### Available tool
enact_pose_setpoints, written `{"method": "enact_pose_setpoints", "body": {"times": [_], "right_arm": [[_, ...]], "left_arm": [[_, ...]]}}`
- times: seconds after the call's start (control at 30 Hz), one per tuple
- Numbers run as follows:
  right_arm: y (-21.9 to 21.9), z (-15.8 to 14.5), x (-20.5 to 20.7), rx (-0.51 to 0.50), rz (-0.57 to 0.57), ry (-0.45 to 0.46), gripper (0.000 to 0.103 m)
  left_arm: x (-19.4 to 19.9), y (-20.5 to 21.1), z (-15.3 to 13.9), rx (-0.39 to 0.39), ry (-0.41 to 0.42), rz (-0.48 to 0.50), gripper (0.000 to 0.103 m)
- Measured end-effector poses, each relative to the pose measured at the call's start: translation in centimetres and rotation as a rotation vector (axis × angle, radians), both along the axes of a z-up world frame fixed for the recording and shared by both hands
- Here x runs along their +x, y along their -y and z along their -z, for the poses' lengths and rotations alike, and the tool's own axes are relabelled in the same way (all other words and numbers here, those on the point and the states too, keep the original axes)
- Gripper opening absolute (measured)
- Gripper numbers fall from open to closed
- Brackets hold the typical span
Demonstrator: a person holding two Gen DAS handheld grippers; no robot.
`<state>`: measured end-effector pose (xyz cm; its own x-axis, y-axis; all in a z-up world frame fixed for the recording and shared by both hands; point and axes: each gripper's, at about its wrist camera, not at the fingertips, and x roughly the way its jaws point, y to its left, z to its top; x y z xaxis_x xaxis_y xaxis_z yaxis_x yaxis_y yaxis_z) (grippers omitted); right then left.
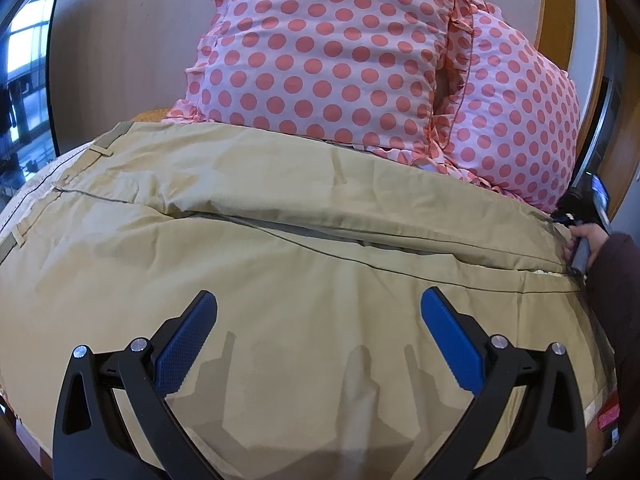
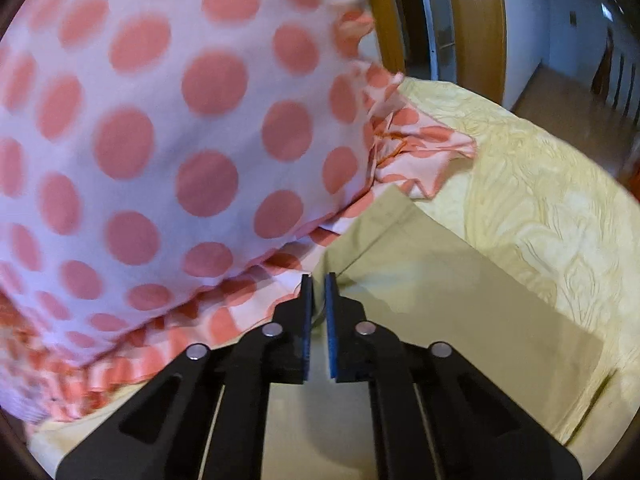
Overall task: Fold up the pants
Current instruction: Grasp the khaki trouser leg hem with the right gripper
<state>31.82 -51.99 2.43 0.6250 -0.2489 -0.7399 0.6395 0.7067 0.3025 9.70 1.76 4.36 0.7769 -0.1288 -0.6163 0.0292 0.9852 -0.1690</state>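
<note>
Tan pants (image 1: 280, 248) lie spread flat across the bed, waistband with belt loops at the left, legs running to the right. My left gripper (image 1: 318, 312) is open and empty, hovering just above the near leg. In the right wrist view the leg end of the pants (image 2: 460, 300) lies on the bedspread. My right gripper (image 2: 319, 284) is shut on a fold of the pants' edge, right beside the pillow frill. The right gripper's body also shows at the far right of the left wrist view (image 1: 584, 236), held by a hand.
Two pink pillows with coral dots (image 1: 340, 60) stand against the wall behind the pants; one fills the left of the right wrist view (image 2: 160, 140). A pale yellow bedspread (image 2: 540, 200) lies under the pants. A wooden door frame (image 2: 476, 20) is beyond the bed.
</note>
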Motion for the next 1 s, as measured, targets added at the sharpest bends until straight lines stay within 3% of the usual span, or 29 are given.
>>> {"method": "enact_pose_setpoints", "body": {"times": [0.13,0.37,0.5,0.6,0.67,0.7,0.77,0.87,0.93,1.0], "right_arm": [[0.4,-2.2,-4.7,0.021,-0.041,0.134,0.004],[-2.4,-3.5,-17.2,0.141,-0.087,0.295,0.004],[-3.0,-2.1,-19.6,0.230,-0.077,0.251,0.005],[-2.3,-0.2,-19.8,0.344,-0.042,0.217,0.013],[-2.4,0.1,-19.9,0.369,-0.025,0.217,0.026],[-2.4,0.1,-20.0,0.381,-0.020,0.218,0.038],[-2.3,0.3,-20.3,0.404,-0.004,0.226,0.043],[-2.3,0.4,-20.3,0.405,0.029,0.220,0.041],[-2.4,0.6,-19.8,0.374,0.046,0.199,0.023],[-2.1,0.8,-19.2,0.349,0.047,0.191,0.014]], "left_arm": [[-0.3,-0.3,-0.1,-0.009,0.011,-0.014,0.102],[-1.5,-0.3,-0.9,0.008,0.044,-0.032,0.102],[-2.4,-0.2,-1.5,0.000,0.056,-0.027,0.102],[-3.3,-0.1,-1.8,0.009,0.069,-0.025,0.102],[-4.1,-0.1,-2.1,0.035,0.091,-0.035,0.102],[-4.4,-0.2,-2.2,0.050,0.102,-0.042,0.102],[-4.5,-0.2,-2.3,0.065,0.106,-0.048,0.102],[-4.5,-0.1,-2.3,0.067,0.101,-0.045,0.102],[-4.6,0.0,-2.2,0.069,0.100,-0.040,0.102],[-4.7,0.2,-2.2,0.075,0.097,-0.035,0.102]]}}
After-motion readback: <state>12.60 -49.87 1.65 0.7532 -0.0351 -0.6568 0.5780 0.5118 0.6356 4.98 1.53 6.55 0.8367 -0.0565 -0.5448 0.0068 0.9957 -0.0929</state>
